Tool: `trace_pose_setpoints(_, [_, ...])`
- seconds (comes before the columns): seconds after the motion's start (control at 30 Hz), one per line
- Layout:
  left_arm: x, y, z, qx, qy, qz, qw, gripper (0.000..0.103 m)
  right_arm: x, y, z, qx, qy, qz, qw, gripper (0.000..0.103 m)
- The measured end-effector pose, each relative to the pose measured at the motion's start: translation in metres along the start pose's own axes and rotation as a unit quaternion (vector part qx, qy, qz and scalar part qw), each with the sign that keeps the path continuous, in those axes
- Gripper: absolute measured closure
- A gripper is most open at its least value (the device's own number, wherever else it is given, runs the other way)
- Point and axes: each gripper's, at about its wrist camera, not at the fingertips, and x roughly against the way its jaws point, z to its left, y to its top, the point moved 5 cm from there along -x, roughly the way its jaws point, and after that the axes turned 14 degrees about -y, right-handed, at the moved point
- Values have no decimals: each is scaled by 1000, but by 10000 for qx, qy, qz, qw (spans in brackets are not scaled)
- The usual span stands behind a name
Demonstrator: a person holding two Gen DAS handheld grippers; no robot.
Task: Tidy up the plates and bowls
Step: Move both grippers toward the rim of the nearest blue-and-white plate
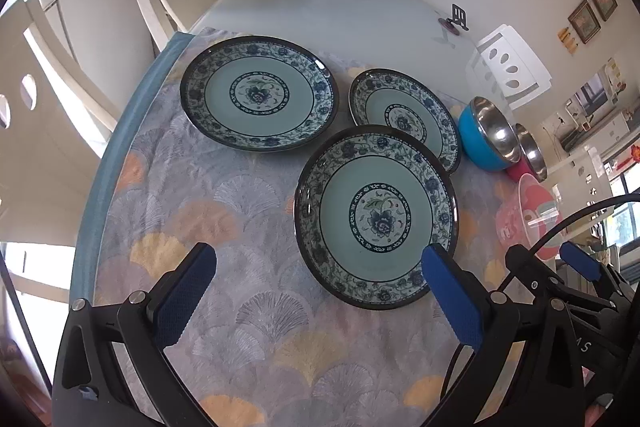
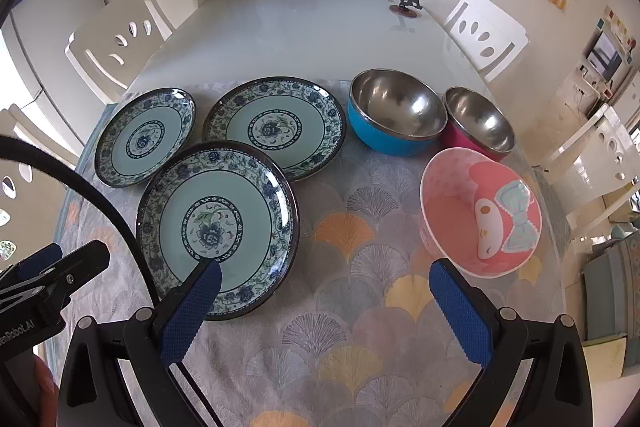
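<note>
We hold both hand-held grippers low over the worktop (image 2: pixel 280 27), jaws spread wide and empty, since nothing is stacked yet. Three floral plates lie apart on the patterned cloth (image 2: pixel 360 307) (presumably awaiting one pile). The nearest plate (image 1: pixel 376 217) sits at one o'clock from the left hand-held gripper (image 1: pixel 316 291). From the right hand-held gripper (image 2: pixel 326 311), it lies at eleven, the pink cartoon bowl (image 2: pixel 480 215) at one, and the blue bowl (image 2: pixel 396 115) and magenta bowl (image 2: pixel 478 123) beyond.
</note>
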Motion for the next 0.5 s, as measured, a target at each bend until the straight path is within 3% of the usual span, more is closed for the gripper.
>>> trace_pose_setpoints(0.5, [-7, 0, 9, -55, 166, 21, 9998, 1, -11, -3, 1, 49, -33, 116, 9999, 0])
